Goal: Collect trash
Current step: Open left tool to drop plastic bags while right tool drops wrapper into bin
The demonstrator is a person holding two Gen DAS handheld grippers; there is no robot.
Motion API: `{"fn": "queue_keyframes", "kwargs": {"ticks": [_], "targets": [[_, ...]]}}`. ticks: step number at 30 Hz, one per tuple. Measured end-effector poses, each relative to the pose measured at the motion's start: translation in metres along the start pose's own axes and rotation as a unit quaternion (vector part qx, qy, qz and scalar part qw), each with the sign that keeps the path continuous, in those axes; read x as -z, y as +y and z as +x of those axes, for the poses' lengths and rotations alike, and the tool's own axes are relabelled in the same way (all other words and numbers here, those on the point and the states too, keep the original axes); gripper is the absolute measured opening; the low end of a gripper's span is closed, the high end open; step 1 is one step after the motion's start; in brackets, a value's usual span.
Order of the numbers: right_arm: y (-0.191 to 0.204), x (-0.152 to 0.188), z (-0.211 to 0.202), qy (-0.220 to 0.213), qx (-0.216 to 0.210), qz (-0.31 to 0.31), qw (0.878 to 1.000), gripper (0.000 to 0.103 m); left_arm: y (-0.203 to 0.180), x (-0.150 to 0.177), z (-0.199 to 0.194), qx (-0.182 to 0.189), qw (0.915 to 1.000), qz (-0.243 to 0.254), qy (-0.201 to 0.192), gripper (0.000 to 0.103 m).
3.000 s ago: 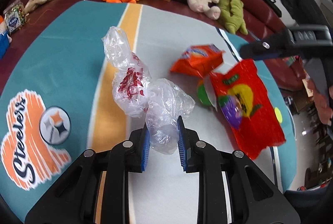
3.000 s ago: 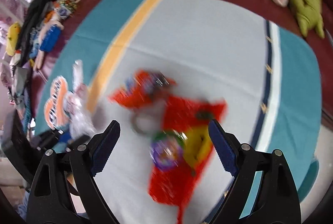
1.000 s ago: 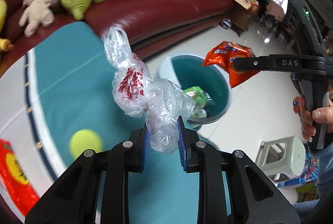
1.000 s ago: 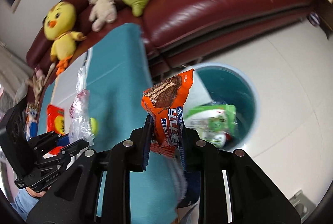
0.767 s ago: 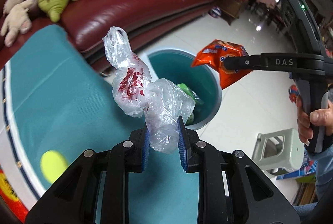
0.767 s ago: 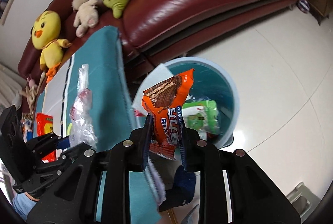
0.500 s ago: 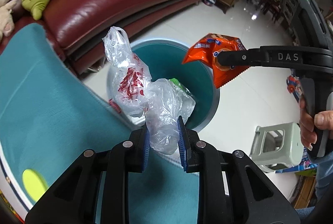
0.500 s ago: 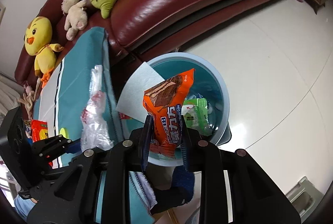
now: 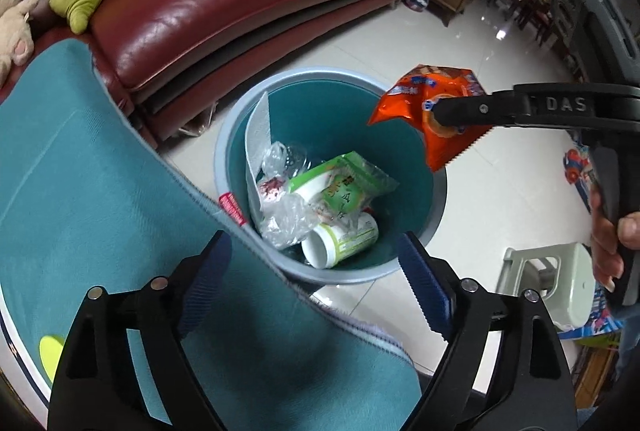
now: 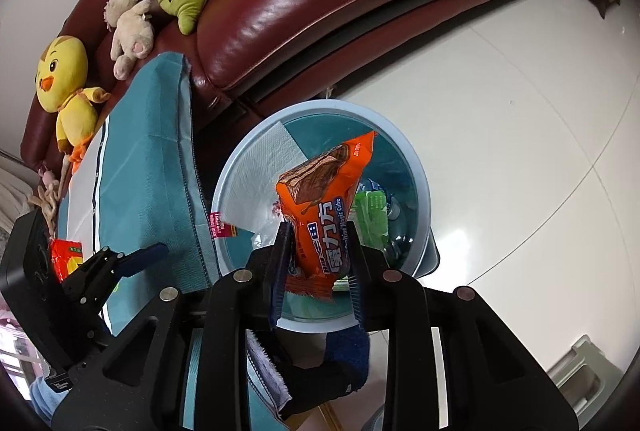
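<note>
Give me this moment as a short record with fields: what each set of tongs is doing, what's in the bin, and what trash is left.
Left tongs: open, empty, above the bin's near rim
Right tongs: shut on orange snack packet, held over the bin
Bin: blue, on the floor beside the teal table cover
Bin contents: clear plastic bag, green packet, white cup
Left on table: red packet
Likely next: right tongs open to drop the packet
</note>
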State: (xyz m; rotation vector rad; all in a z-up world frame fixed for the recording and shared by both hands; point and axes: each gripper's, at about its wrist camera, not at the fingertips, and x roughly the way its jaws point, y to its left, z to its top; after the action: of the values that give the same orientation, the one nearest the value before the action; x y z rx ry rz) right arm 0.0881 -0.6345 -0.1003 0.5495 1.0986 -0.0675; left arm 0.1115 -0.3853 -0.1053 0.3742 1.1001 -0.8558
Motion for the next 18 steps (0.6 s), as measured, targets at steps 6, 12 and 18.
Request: {"fn": "queue_keyframes", "kwargs": {"ticks": [6, 12, 18], "targets": [[0.009, -0.003, 0.007, 0.005, 0.002, -0.009, 1.000, 0.041, 0.009, 0.011, -0.017, 0.000, 0.9998, -0.017, -0.012, 0.090], [0.009, -0.004, 0.011, 0.013, 0.009, 0.001, 1.000, 0.067, 0.016, 0.019, -0.027, 0.005, 0.9995, -0.024, -0.020, 0.091], [0.012, 0.002, 0.006, 0.019, 0.022, 0.005, 1.000, 0.073, 0.023, 0.028, -0.038, 0.009, 0.9991, -0.034, -0.025, 0.092]]}}
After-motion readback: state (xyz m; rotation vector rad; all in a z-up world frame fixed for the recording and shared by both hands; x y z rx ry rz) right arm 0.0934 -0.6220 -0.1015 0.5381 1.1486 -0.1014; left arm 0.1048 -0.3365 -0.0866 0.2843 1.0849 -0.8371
